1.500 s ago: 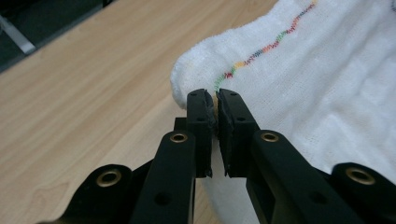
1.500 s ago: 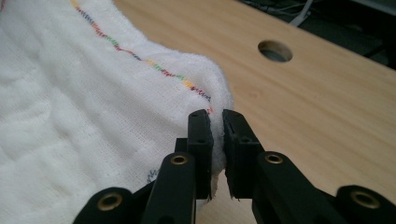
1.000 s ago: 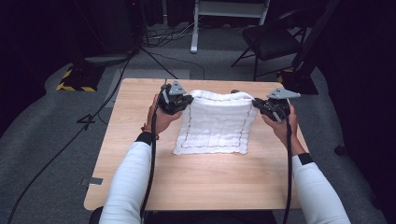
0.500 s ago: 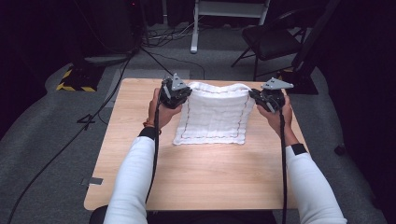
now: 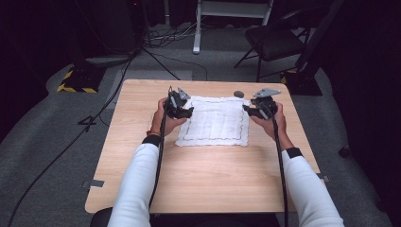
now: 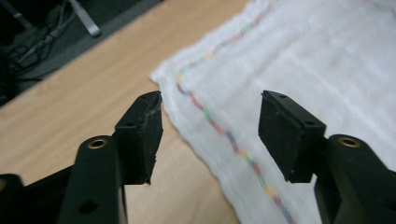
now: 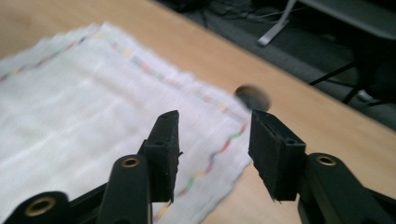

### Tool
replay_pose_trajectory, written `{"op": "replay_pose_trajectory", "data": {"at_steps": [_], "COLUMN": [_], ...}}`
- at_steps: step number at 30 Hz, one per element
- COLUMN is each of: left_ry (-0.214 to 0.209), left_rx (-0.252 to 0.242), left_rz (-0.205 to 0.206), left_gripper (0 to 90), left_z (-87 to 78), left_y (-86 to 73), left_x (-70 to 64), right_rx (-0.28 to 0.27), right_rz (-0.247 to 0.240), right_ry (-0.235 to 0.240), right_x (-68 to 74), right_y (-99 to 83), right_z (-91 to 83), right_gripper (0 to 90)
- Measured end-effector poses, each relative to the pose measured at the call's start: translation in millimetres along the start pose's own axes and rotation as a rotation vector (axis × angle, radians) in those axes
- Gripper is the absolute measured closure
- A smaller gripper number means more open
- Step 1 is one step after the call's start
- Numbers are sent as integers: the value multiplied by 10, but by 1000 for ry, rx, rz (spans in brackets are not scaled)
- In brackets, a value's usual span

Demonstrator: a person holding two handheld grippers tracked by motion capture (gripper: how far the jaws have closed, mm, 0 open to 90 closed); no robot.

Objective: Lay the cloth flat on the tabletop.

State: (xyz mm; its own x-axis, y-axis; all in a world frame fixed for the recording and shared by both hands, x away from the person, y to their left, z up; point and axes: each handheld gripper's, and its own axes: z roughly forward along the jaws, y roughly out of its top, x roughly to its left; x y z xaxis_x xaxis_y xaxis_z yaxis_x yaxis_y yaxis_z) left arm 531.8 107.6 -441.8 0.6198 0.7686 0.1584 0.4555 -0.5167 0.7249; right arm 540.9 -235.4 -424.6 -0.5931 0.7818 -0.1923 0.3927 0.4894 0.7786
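White cloth (image 5: 215, 121) lies flat on the bench (image 5: 208, 179), toward its far side. Left tongs (image 6: 210, 123) stand apart over its far left corner; right tongs (image 7: 214, 140) stand apart over its far right corner.

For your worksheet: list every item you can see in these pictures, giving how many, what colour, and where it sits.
White cloth with multicoloured stitched border: one, lying flat mid-table.
Light wooden table: one, centre.
Small dark round disc: one, on the table just beyond the cloth's far right corner.
Black folding chair: one, on the floor beyond the table.
Left gripper: black, jaws open over the cloth's far left corner.
Right gripper: black, jaws open over the far right corner.
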Motion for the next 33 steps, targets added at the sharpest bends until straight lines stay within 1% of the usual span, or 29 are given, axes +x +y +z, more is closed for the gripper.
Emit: {"op": "replay_pose_trajectory", "data": {"at_steps": [2, 3, 4, 6, 8, 10, 11, 12, 13, 14, 15, 16, 18, 20, 21, 22, 23, 24, 25, 26, 27, 28, 30, 32, 33], "left_ry": [-32, -38, -47, -65, -84, -104, -122, -137, -153, -175, -193, -199, -226, -237, -248, -263, -274, -270, -271, -283, -294, -303, -319, -336, -347], "left_rx": [21, 29, 49, 70, 83, 95, 110, 115, 113, 105, 105, 109, 112, 108, 104, 106, 108, 101, 104, 112, 111, 112, 112, 109, 110], "left_rz": [17, 30, 48, 72, 80, 85, 87, 89, 86, 74, 61, 59, 47, 31, 22, 25, 39, 45, 49, 56, 65, 71, 82, 102, 103], "left_gripper": [377, 377, 374, 364, 358, 358, 382, 405, 405, 431, 435, 434, 440, 441, 437, 433, 433, 433, 433, 433, 433, 433, 432, 432, 432], "left_z": [-1, 2, 4, 7, -3, -9, -12, -14, -26, -43, -57, -72, -98, -132, -151, -176, -206, -232, -260, -289, -315, -344, -401, -460, -488], "left_y": [-94, -153, -205, -311, -403, -488, -525, -566, -602, -628, -644, -655, -688, -731, -752, -771, -787, -805, -818, -830, -846, -863, -898, -936, -954], "left_x": [-29, -59, -92, -152, -196, -232, -242, -255, -259, -255, -254, -257, -275, -298, -319, -352, -387, -432, -471, -507, -550, -593, -681, -764, -806], "right_rx": [19, 37, 51, 68, 99, 123, 137, 141, 141, 152, 146, 144, 148, 155, 155, 154, 160, 160, 168, 168, 167, 167, 177, 176, 177], "right_rz": [-20, -26, -31, -36, -59, -76, -91, -97, -97, -105, -105, -102, -94, -76, -76, -79, -77, -77, -76, -82, -87, -87, -93, -97, -95], "right_ry": [30, 49, 70, 111, 141, 155, 170, 176, 176, 173, 176, 180, 186, 197, 201, 205, 209, 209, 217, 217, 219, 219, 222, 227, 232], "right_x": [69, 108, 145, 210, 280, 339, 380, 394, 394, 407, 413, 412, 407, 387, 378, 377, 383, 383, 382, 389, 411, 411, 426, 444, 453], "right_y": [-123, -192, -260, -395, -503, -590, -659, -694, -694, -726, -754, -774, -809, -851, -880, -908, -959, -959, -982, -1007, -1061, -1061, -1102, -1154, -1180], "right_z": [0, 5, 6, 4, 9, 4, -17, -31, -31, -44, -64, -88, -137, -187, -217, -252, -327, -327, -366, -404, -479, -479, -551, -623, -660], "right_gripper": [502, 487, 479, 464, 446, 433, 423, 422, 422, 421, 423, 423, 422, 421, 422, 422, 421, 421, 416, 415, 414, 414, 405, 404, 402]}}
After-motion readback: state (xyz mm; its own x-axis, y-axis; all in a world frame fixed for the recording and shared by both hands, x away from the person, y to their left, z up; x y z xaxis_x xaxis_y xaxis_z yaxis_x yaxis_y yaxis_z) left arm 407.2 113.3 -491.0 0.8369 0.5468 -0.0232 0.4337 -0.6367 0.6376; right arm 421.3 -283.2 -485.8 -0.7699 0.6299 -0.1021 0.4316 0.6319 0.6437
